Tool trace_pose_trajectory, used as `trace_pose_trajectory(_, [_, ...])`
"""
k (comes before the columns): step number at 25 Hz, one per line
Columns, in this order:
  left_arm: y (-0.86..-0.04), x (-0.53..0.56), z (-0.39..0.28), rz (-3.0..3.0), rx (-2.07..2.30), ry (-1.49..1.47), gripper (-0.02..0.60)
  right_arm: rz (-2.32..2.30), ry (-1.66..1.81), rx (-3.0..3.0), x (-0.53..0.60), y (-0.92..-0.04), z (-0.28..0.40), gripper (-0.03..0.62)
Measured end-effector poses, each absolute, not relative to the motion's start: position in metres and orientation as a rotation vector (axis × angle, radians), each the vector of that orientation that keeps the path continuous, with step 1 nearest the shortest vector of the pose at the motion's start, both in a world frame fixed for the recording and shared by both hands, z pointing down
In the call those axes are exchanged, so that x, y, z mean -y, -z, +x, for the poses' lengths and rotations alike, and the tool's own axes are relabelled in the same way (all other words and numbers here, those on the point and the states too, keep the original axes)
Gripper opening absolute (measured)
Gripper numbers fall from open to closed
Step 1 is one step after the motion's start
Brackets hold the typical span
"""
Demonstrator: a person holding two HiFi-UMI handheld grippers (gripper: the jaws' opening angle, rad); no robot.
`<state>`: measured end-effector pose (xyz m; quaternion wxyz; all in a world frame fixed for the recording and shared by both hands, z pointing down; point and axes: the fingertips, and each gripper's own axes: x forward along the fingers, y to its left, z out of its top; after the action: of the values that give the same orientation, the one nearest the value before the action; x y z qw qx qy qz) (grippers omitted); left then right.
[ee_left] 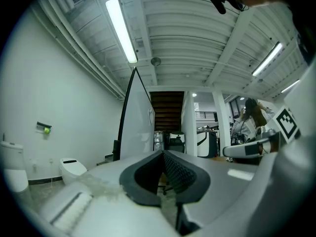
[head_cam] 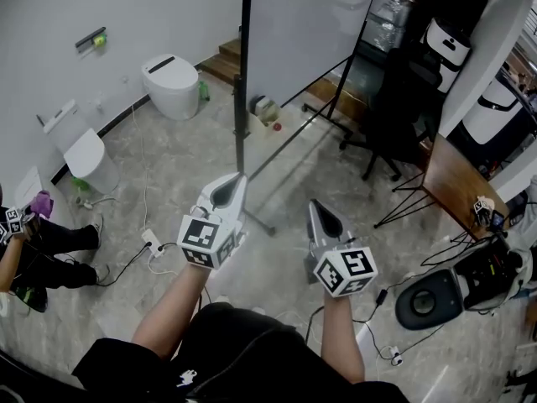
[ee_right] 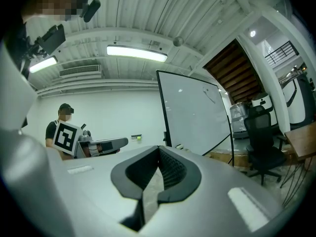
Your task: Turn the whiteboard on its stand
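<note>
the white toilet (head_cam: 172, 85) by the wall has its lid down. the left gripper (head_cam: 236, 180) and right gripper (head_cam: 316, 206) are both pinched together on nothing. the whiteboard (head_cam: 302, 32) stands upright on its stand (head_cam: 242, 99) ahead of them. the left tips are near its black post but apart from it. the left gripper view catches the board nearly edge-on, while the right gripper view shows its white face.
</note>
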<state>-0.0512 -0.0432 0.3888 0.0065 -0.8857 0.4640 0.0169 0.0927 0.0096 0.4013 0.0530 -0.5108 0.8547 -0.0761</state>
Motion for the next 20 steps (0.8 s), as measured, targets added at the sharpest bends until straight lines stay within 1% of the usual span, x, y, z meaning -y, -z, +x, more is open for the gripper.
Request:
trace_pose_trajectory(10, [-0.387, 0.029, -0.045, -2.737, -1.507, -0.049, 0.003, -1.503, 0.232, -2.633, -0.019, -0.404, 0.101, 0.008])
trace_pose_trajectory(16, [-0.397, 0.034, -0.042, -2.736, -1.518, -0.027, 0.003, -1.485, 0.241, -2.641, -0.014, -0.407, 0.105, 0.008])
trace_pose_trajectory(20, [-0.39, 0.041, -0.037, -2.728, -1.518, -0.047, 0.003, -1.486, 0.239, -2.627, -0.008, -0.407, 0.112, 0.008])
